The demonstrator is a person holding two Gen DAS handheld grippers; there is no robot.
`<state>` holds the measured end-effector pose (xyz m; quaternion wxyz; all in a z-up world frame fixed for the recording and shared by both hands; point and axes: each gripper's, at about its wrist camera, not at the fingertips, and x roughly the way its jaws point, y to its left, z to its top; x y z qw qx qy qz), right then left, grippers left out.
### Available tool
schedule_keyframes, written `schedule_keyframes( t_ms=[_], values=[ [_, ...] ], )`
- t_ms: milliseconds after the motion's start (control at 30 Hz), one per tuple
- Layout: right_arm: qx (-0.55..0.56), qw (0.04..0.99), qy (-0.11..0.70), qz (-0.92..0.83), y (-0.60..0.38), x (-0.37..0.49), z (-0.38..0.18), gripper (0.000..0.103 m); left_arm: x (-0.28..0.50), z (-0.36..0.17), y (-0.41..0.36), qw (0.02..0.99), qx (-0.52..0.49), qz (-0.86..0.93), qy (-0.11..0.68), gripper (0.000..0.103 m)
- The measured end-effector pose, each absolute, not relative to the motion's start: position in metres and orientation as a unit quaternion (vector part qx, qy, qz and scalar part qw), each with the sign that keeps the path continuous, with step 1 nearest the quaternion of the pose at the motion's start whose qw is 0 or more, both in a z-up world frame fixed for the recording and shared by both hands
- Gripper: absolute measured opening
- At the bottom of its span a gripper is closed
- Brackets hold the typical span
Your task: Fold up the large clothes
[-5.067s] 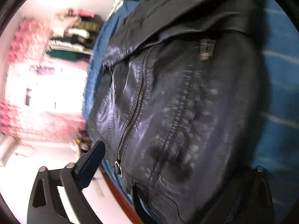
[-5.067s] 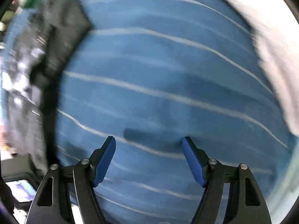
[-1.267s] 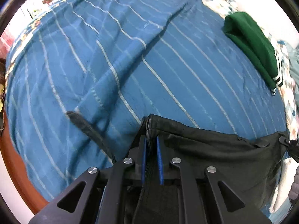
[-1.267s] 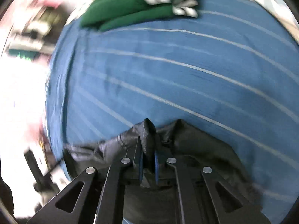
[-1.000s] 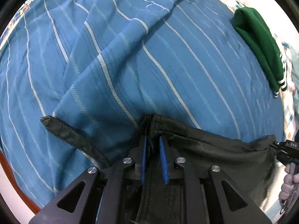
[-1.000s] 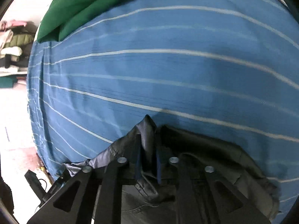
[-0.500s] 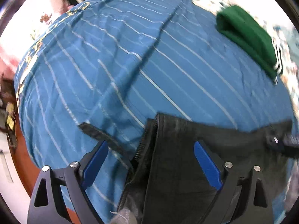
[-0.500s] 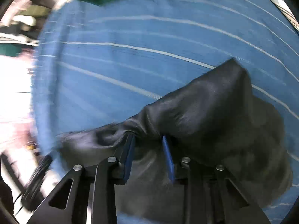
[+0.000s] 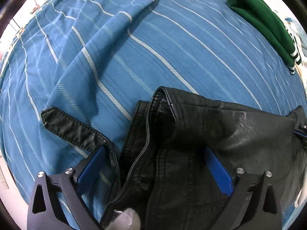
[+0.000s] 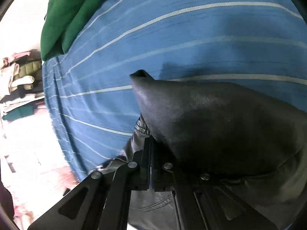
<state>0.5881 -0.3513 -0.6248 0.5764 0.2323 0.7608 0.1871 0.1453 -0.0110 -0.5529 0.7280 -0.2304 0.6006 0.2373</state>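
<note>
A black leather jacket [image 9: 220,134] lies folded on the blue striped bedspread [image 9: 153,38]. A strap of it [image 9: 71,126] sticks out to the left. My left gripper [image 9: 153,166] is open, its blue pads on either side of the jacket's folded edge, not gripping it. In the right wrist view the jacket [image 10: 220,118] bulges up over my right gripper [image 10: 151,149], whose jaws are closed together on a thin bit of the jacket's edge.
A folded green garment with white stripes [image 9: 264,23] lies at the far right of the bed; it also shows in the right wrist view [image 10: 73,15]. A shelf with stacked clothes [image 10: 21,80] stands beyond the bed's edge.
My left gripper has opened and let go of the jacket's edge, which now rests on the bed. The right gripper has stayed shut on the jacket and lowered it.
</note>
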Motion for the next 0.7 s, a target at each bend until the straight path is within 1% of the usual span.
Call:
schedule_keyframes(
  t_ms=[33, 67, 133, 167, 200, 233, 300, 333, 367, 400, 467, 500, 533, 633, 700],
  values=[
    [0.233, 0.575, 0.761, 0.187, -0.350, 0.589, -0.619, 0.000, 0.145, -0.552, -0.011, 0.726, -0.230, 0.237, 0.604, 0.103],
    [0.231, 0.581, 0.757, 0.191, -0.350, 0.589, -0.608, 0.005, 0.145, -0.551, -0.011, 0.723, -0.227, 0.233, 0.609, 0.103],
    [0.211, 0.619, 0.729, 0.204, -0.354, 0.590, -0.580, 0.004, 0.146, -0.546, -0.011, 0.720, -0.228, 0.230, 0.614, 0.103],
    [0.162, 0.659, 0.711, 0.185, -0.357, 0.592, -0.569, 0.000, 0.146, -0.540, -0.011, 0.720, -0.226, 0.231, 0.614, 0.103],
    [0.117, 0.683, 0.703, 0.161, -0.363, 0.596, -0.569, 0.000, 0.151, -0.534, -0.015, 0.723, -0.215, 0.235, 0.613, 0.103],
    [0.094, 0.685, 0.708, 0.141, -0.372, 0.602, -0.577, 0.000, 0.152, -0.525, -0.017, 0.726, -0.197, 0.246, 0.611, 0.103],
    [0.125, 0.651, 0.738, 0.125, -0.385, 0.610, -0.601, 0.000, 0.155, -0.503, -0.023, 0.735, -0.173, 0.257, 0.603, 0.103],
    [0.134, 0.649, 0.738, 0.127, -0.387, 0.612, -0.597, 0.000, 0.157, -0.490, -0.028, 0.739, -0.164, 0.263, 0.598, 0.103],
    [0.129, 0.655, 0.733, 0.130, -0.388, 0.614, -0.585, 0.005, 0.159, -0.478, -0.034, 0.744, -0.155, 0.266, 0.593, 0.103],
    [0.122, 0.671, 0.719, 0.134, -0.389, 0.614, -0.566, 0.006, 0.162, -0.468, -0.041, 0.751, -0.152, 0.259, 0.588, 0.103],
    [0.107, 0.699, 0.693, 0.141, -0.389, 0.606, -0.531, 0.017, 0.173, -0.451, -0.064, 0.766, -0.148, 0.241, 0.578, 0.103],
    [0.112, 0.703, 0.686, 0.150, -0.390, 0.600, -0.521, 0.029, 0.178, -0.449, -0.073, 0.770, -0.147, 0.230, 0.576, 0.103],
    [0.120, 0.701, 0.685, 0.160, -0.392, 0.595, -0.513, 0.037, 0.187, -0.449, -0.084, 0.772, -0.144, 0.216, 0.579, 0.103],
    [0.101, 0.679, 0.707, 0.169, -0.384, 0.581, -0.516, 0.037, 0.210, -0.466, -0.112, 0.767, -0.140, 0.190, 0.596, 0.103],
    [0.070, 0.663, 0.732, 0.140, -0.377, 0.577, -0.546, 0.034, 0.233, -0.493, -0.113, 0.757, -0.129, 0.190, 0.613, 0.103]
  ],
)
